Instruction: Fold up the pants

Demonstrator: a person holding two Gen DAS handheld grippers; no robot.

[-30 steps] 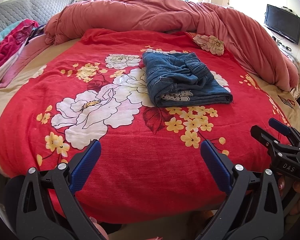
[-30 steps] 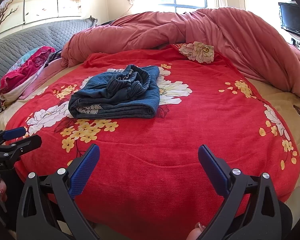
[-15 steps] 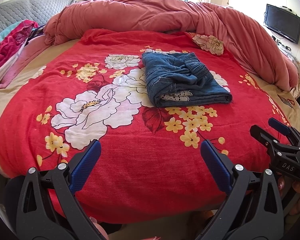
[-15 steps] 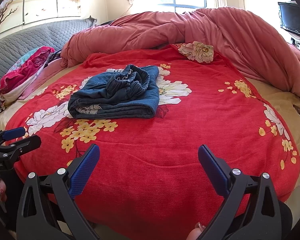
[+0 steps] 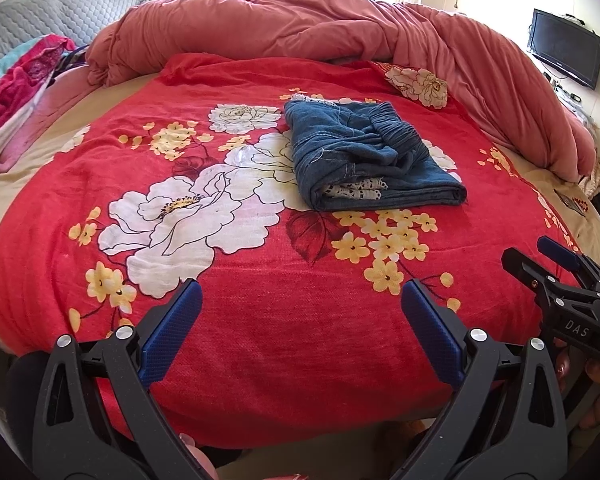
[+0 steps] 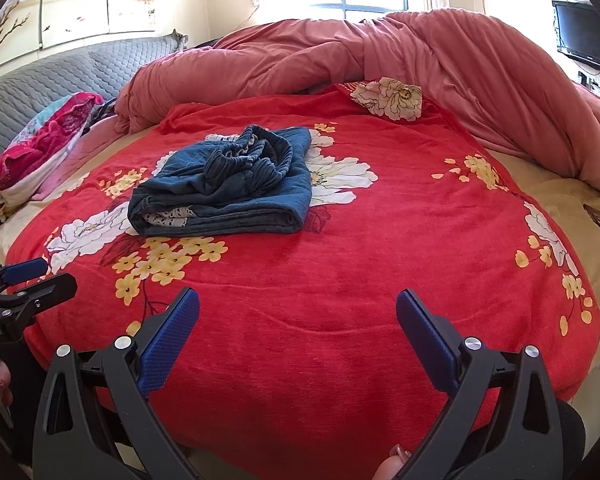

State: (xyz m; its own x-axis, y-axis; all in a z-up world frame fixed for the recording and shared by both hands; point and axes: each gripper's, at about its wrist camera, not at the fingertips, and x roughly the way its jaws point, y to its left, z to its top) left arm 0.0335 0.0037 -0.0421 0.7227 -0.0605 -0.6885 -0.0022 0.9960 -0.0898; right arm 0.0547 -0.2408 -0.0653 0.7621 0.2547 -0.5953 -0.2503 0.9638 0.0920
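Observation:
Blue denim pants [image 5: 364,156] [image 6: 232,184] lie folded into a thick rectangle on the red floral blanket [image 5: 260,280] [image 6: 380,240], elastic waistband bunched on top and white lace showing at the near edge. My left gripper [image 5: 302,320] hovers open at the bed's near edge, well short of the pants. My right gripper [image 6: 298,324] is open too, with nothing between its blue pads, and the pants lie ahead to its left. Each gripper shows at the edge of the other's view, the right gripper [image 5: 556,264] and the left gripper [image 6: 24,280].
A rumpled pink duvet [image 5: 340,28] [image 6: 420,52] piles along the back and right of the bed. Pink and teal bedding [image 5: 16,80] [image 6: 44,144] lies at the left by a grey quilted headboard [image 6: 40,80]. A wall television [image 5: 564,52] hangs at the right.

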